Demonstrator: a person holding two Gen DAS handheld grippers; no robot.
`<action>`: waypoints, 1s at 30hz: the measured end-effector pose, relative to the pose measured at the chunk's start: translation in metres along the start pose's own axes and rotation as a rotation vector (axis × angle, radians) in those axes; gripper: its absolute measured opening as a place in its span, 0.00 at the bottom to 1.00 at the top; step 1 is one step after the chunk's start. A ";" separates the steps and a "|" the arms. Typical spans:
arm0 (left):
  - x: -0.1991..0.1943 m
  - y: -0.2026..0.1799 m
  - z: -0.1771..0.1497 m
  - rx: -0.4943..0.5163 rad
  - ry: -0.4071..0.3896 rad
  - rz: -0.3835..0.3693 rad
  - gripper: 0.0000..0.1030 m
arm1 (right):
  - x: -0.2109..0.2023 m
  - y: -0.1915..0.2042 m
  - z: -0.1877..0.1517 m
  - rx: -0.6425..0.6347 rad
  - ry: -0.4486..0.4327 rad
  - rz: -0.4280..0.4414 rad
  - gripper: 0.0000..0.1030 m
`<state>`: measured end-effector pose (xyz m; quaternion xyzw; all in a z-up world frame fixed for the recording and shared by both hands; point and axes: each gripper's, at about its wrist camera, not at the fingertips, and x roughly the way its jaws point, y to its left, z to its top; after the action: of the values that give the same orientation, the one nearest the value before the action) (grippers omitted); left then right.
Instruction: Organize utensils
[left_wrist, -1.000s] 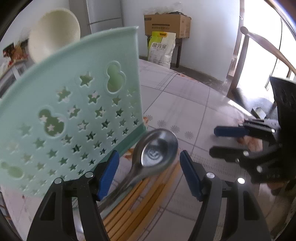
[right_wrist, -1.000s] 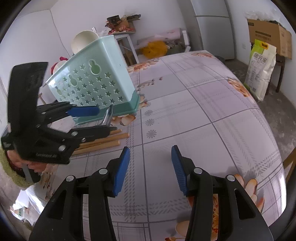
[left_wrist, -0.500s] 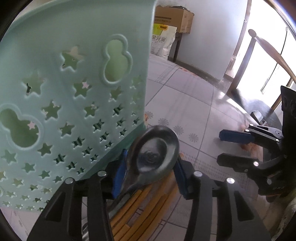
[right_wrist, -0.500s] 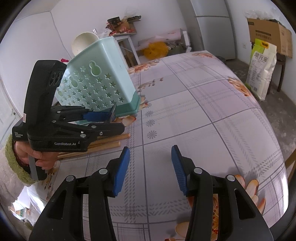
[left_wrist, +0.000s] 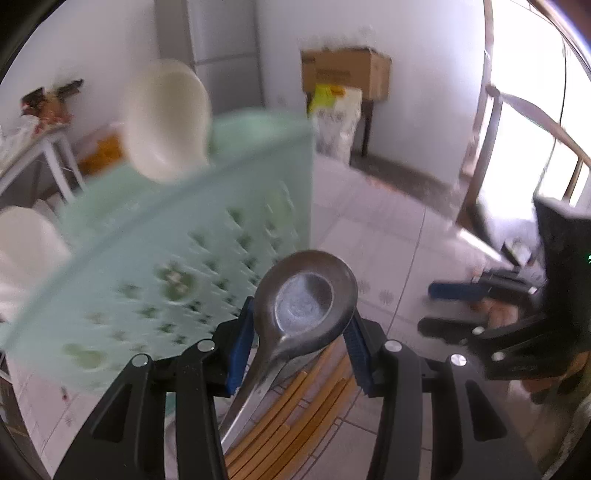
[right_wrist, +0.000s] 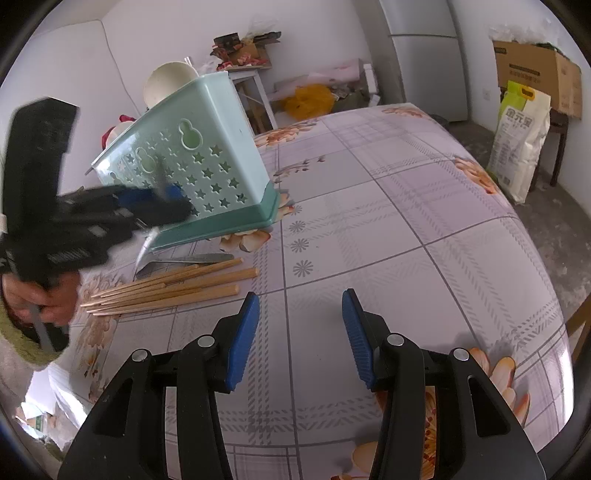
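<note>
We hold the metal spoon (left_wrist: 304, 306) by its bowl, clamped between the pads of the left claw (left_wrist: 299, 339), with its handle trailing below and the green utensil basket (left_wrist: 177, 258) just ahead and to the left. The right claw (right_wrist: 299, 332) hangs open and empty above the desk (right_wrist: 406, 221). Step in hand: transferring the spoon. Next, we judge, raise it above the basket rim and release. Chopsticks (right_wrist: 166, 288) remain on the desk.
</note>
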<state>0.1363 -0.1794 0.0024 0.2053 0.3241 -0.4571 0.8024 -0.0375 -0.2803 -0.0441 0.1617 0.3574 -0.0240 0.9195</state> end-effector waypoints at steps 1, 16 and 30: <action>-0.007 0.001 0.000 -0.008 -0.017 0.005 0.43 | 0.000 0.000 0.000 0.001 -0.001 -0.001 0.44; -0.127 0.036 -0.023 -0.235 -0.314 0.045 0.43 | -0.002 0.007 -0.001 -0.016 -0.003 -0.053 0.44; -0.189 0.078 -0.073 -0.501 -0.446 0.064 0.43 | -0.005 0.068 0.026 -0.125 -0.024 0.106 0.38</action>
<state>0.1089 0.0189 0.0873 -0.0931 0.2364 -0.3716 0.8929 -0.0135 -0.2244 -0.0033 0.1225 0.3382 0.0451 0.9320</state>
